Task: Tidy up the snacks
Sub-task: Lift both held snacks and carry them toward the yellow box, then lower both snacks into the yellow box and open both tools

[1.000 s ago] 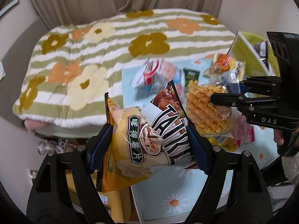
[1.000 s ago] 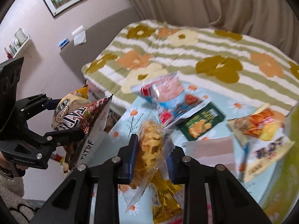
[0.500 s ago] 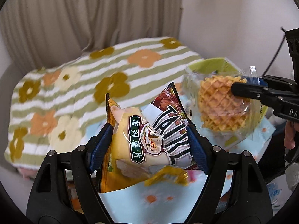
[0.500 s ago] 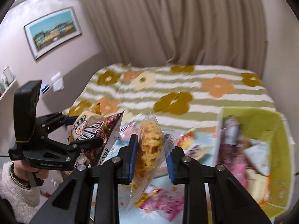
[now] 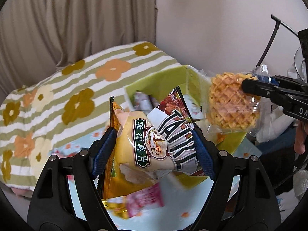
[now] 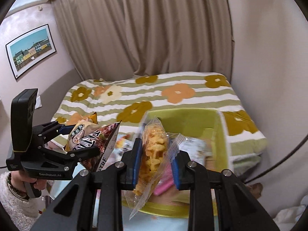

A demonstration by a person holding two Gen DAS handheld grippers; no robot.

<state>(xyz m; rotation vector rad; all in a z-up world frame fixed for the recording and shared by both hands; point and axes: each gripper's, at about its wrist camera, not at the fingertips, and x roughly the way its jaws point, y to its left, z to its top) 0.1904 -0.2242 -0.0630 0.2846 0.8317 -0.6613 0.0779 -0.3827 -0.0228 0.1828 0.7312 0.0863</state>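
My left gripper (image 5: pixel 154 150) is shut on two snack bags: a yellow chip bag (image 5: pixel 130 154) and a dark striped bag (image 5: pixel 179 134). It also shows in the right wrist view (image 6: pixel 77 136), at the left. My right gripper (image 6: pixel 156 161) is shut on a clear waffle snack bag (image 6: pixel 154 152), held above the green box (image 6: pixel 192 119). In the left wrist view the waffle bag (image 5: pixel 231 107) hangs at the right, over the green box (image 5: pixel 154 82), which holds several packets.
A flowered striped bed cover (image 6: pixel 173 92) lies behind the box. Pink packets (image 5: pixel 146 200) lie on the light blue flowered tablecloth (image 5: pixel 173 219). Curtains (image 6: pixel 134 28) and walls close the back. A cable (image 5: pixel 269 44) hangs at the right.
Both grippers have swung right with their bags, from over the scattered snacks to the green box. The waffle bag is now above the box.
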